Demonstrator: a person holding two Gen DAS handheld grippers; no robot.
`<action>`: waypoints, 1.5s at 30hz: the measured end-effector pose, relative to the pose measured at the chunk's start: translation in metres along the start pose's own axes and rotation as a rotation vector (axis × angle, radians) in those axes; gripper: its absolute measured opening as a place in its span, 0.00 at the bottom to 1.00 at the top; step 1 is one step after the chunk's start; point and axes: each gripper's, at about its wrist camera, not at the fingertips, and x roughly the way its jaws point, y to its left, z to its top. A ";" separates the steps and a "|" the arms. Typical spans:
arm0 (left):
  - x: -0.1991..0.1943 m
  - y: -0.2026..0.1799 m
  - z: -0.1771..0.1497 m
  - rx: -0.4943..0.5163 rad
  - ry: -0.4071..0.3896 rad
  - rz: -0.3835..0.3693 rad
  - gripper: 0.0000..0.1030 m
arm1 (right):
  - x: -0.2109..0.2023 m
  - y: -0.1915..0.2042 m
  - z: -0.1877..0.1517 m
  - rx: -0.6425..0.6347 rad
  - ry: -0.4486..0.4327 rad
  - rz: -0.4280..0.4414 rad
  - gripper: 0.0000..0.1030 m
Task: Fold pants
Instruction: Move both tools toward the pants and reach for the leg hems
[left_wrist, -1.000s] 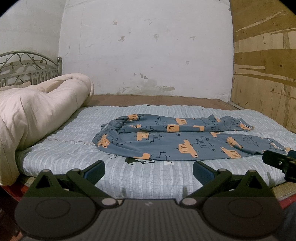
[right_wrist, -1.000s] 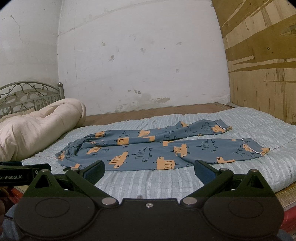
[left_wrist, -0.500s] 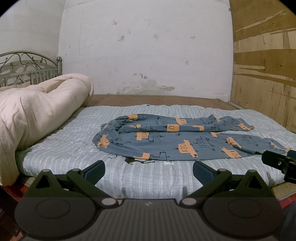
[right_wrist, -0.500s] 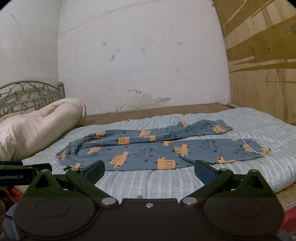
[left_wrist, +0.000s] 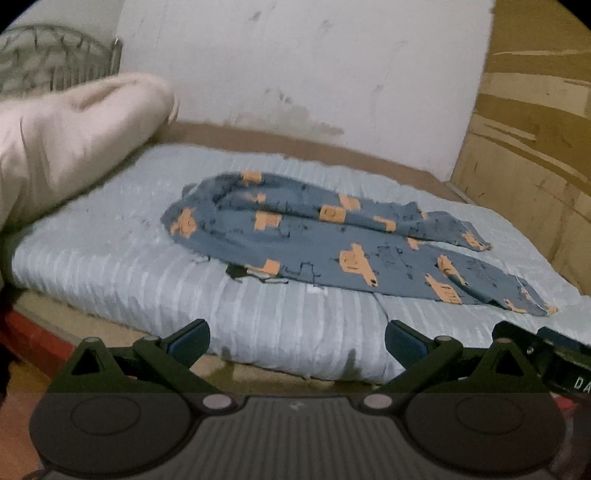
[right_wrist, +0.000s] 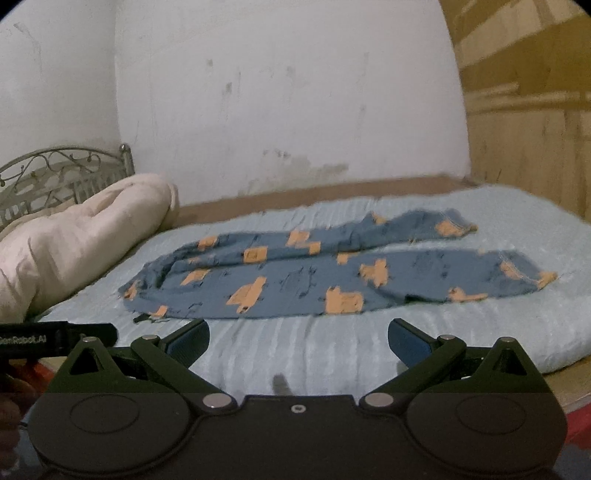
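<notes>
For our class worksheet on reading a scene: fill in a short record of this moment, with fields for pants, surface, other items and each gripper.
pants: blue with orange prints, spread flat, unfolded, both legs running right
surface: light blue mattress
other items: cream quilt rolled at the left; metal headboard behind it
left gripper: open, empty, short of the mattress edge
right gripper: open, empty, near the pants' front edge, not touching

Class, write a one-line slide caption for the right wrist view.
Open right hand-held gripper faces blue patterned pants lying flat on a striped mattress, cream duvet alongside.
</notes>
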 end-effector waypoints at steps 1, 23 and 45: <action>0.003 0.001 0.002 -0.007 0.012 0.004 0.99 | 0.003 0.000 0.003 0.003 0.019 0.002 0.99; 0.046 -0.008 0.064 -0.016 0.143 0.003 0.99 | 0.049 -0.005 0.054 -0.016 0.102 -0.020 0.99; 0.147 -0.019 0.155 0.250 0.111 0.232 0.99 | 0.162 -0.026 0.102 -0.089 0.144 0.003 0.99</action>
